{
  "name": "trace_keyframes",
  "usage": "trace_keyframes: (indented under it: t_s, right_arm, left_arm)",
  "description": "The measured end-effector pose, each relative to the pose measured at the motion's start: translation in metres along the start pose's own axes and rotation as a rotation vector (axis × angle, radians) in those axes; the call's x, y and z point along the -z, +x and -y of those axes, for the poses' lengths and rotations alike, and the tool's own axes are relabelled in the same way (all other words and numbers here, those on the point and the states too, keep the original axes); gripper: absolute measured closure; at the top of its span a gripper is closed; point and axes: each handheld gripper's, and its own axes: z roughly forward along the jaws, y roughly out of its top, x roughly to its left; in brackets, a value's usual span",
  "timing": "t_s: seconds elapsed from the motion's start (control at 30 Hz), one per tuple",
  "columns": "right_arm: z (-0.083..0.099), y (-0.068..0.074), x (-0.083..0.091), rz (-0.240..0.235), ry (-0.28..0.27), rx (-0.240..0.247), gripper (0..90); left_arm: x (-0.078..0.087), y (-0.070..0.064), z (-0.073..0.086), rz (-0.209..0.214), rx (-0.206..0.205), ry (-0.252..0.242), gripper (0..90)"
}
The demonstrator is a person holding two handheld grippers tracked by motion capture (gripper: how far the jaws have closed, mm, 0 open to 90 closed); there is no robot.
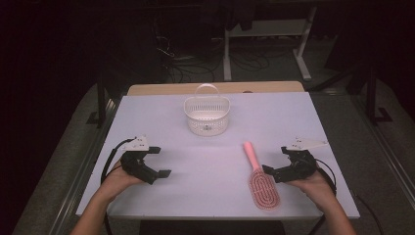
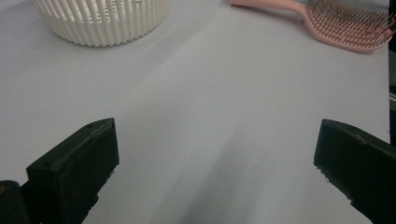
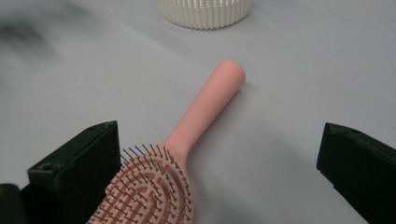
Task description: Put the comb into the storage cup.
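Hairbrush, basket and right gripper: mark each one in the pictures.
hairbrush point(image 3: 205, 105), right gripper view, on the middle of its pink handle.
basket point(image 1: 207, 118), high view, on its slatted front wall.
right gripper point(image 1: 277, 161), high view, midway between its open jaw tips.

Dim lab, white table, floor cables
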Motion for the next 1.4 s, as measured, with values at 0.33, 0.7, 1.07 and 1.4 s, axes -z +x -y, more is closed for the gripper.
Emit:
trace_keyframes:
  t_s: [0.33,0.7,1.07,1.4]
  right_arm:
    - [-0.006,0.0,-0.002,0.011,0.014,0.004,0.0]
    - [-0.019,-0.004,-0.011,0.027,0.041,0.008,0.0]
    - [-0.033,-0.011,-0.026,0.025,0.065,0.0,5.7]
    - [-0.047,-0.021,-0.035,0.034,0.084,-0.009,18.6]
  left_arm:
    - [0.0,-0.001,0.001,0.001,-0.003,0.0,0.0]
    - [0.001,-0.001,0.001,-0.002,0.002,-0.008,0.0]
    - [0.002,-0.003,0.002,0.01,0.007,-0.018,0.0]
    - [0.002,-0.005,0.001,0.01,0.001,-0.018,0.0]
